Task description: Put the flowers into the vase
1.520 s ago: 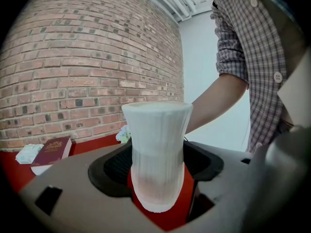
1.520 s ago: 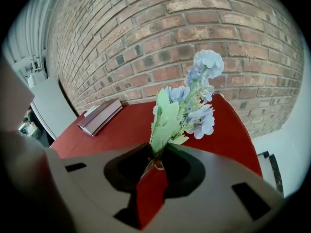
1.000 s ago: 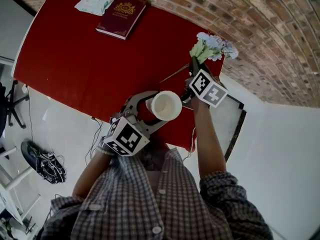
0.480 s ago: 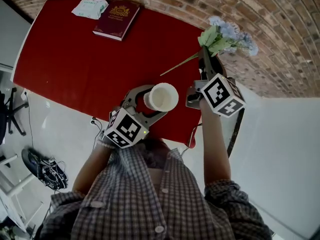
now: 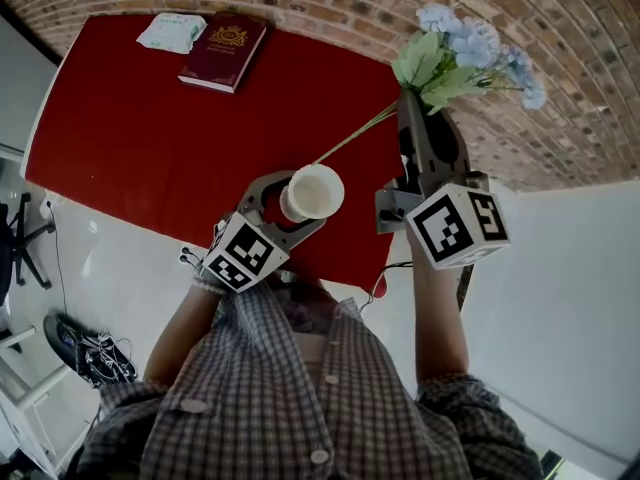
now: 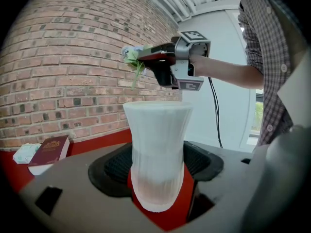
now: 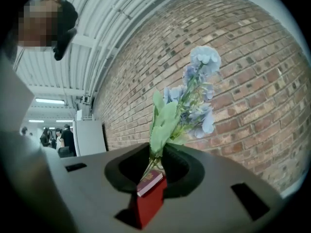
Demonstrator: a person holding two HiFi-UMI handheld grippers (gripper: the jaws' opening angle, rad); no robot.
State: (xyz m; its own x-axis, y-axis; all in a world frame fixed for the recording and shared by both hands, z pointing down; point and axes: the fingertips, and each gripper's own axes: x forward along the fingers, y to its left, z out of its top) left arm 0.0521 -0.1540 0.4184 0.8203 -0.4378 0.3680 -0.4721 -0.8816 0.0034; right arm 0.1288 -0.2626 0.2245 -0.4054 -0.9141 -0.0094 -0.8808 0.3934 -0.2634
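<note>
White vase (image 5: 315, 192) sits clamped by the left hand-held gripper (image 5: 292, 206); flowers (image 5: 468, 50) pinched in the right hand-held gripper (image 5: 413, 103), at two o'clock, may snag its rim.

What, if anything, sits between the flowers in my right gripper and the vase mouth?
Nothing visible. The white vase, clamped in the left gripper, has an open, empty mouth. The flowers, held in the right gripper, hang above and to its right, with only air between. The book and packet lie well aside.
</note>
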